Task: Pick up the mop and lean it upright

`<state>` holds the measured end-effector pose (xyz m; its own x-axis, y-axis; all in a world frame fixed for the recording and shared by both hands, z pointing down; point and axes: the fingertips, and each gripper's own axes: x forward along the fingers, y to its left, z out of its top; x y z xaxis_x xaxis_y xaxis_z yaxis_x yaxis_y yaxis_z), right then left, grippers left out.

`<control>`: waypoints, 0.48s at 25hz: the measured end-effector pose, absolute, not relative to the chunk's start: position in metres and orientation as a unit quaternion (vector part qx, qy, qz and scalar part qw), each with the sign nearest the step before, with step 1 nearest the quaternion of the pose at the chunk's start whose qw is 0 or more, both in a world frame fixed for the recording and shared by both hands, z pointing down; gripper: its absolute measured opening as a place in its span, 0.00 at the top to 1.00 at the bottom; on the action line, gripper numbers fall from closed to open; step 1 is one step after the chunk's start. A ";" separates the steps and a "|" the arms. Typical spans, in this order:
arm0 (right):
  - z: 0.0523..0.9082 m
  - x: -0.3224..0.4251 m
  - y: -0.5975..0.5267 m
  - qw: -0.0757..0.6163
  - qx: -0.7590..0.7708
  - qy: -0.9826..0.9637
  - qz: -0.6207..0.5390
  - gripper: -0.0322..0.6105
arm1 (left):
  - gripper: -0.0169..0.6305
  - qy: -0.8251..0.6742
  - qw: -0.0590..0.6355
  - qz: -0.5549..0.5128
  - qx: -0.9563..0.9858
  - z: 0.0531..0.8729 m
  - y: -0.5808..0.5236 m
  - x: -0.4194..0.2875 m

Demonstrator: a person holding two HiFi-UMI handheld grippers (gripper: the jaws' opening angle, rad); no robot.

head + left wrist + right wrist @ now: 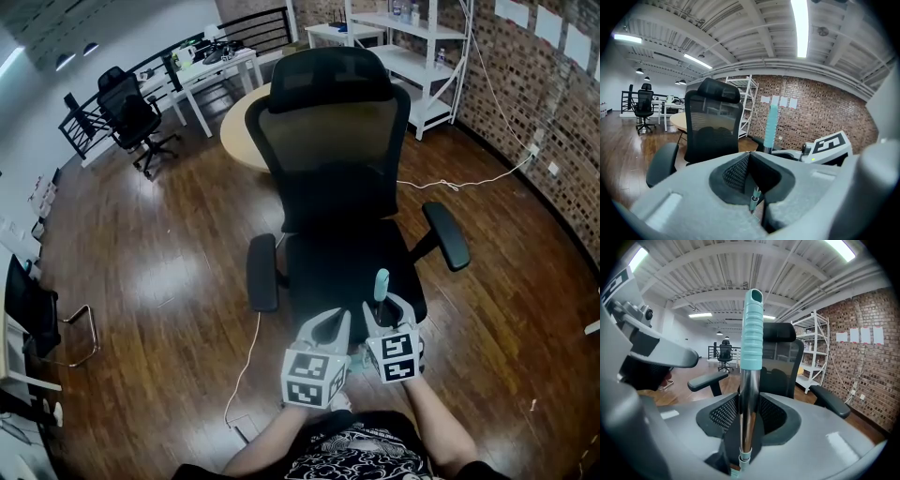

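Mop (pixel 751 333): pole upright at chair (pixel 333 141) seat's front edge, likely to be leaned there.
Right gripper (pixel 749 401): fingers opening around pole, seemingly for release.
Left gripper (pixel 750 159): fingers nearly together, empty, held beside as backup.

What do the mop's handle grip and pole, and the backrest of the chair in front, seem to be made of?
Grip: probably moulded plastic or rubber, matte teal, ribbed in rings.
Pole: looks like polished metal, mirror-bright with reflections.
Backrest: black mesh fabric in a plastic-looking frame; the table shows through it.
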<state>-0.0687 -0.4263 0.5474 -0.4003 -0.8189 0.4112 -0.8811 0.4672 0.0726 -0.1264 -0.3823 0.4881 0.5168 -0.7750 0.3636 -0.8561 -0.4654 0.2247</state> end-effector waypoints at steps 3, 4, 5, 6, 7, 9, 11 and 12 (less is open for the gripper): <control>0.542 -0.061 -0.420 0.195 0.512 -0.833 0.081 0.73 | 0.97 -0.482 0.193 0.107 0.848 0.486 -0.376 -0.122; 0.540 -0.059 -0.417 0.194 0.512 -0.833 0.082 0.73 | 0.97 -0.483 0.193 0.107 0.848 0.485 -0.373 -0.120; 0.539 -0.056 -0.414 0.192 0.512 -0.833 0.082 0.73 | 0.97 -0.484 0.193 0.107 0.847 0.485 -0.371 -0.118; 0.537 -0.053 -0.410 0.191 0.511 -0.834 0.081 0.73 | 0.97 -0.485 0.193 0.107 0.846 0.485 -0.368 -0.116; 0.535 -0.050 -0.406 0.189 0.510 -0.835 0.082 0.73 | 0.97 -0.487 0.193 0.106 0.845 0.485 -0.365 -0.112; 0.529 -0.043 -0.397 0.183 0.509 -0.837 0.083 0.73 | 0.97 -0.489 0.192 0.106 0.844 0.483 -0.358 -0.104; 0.520 -0.036 -0.386 0.176 0.508 -0.840 0.082 0.73 | 0.97 -0.490 0.189 0.105 0.844 0.480 -0.349 -0.095; 0.516 -0.032 -0.380 0.173 0.506 -0.841 0.080 0.74 | 0.97 -0.491 0.188 0.105 0.844 0.479 -0.344 -0.090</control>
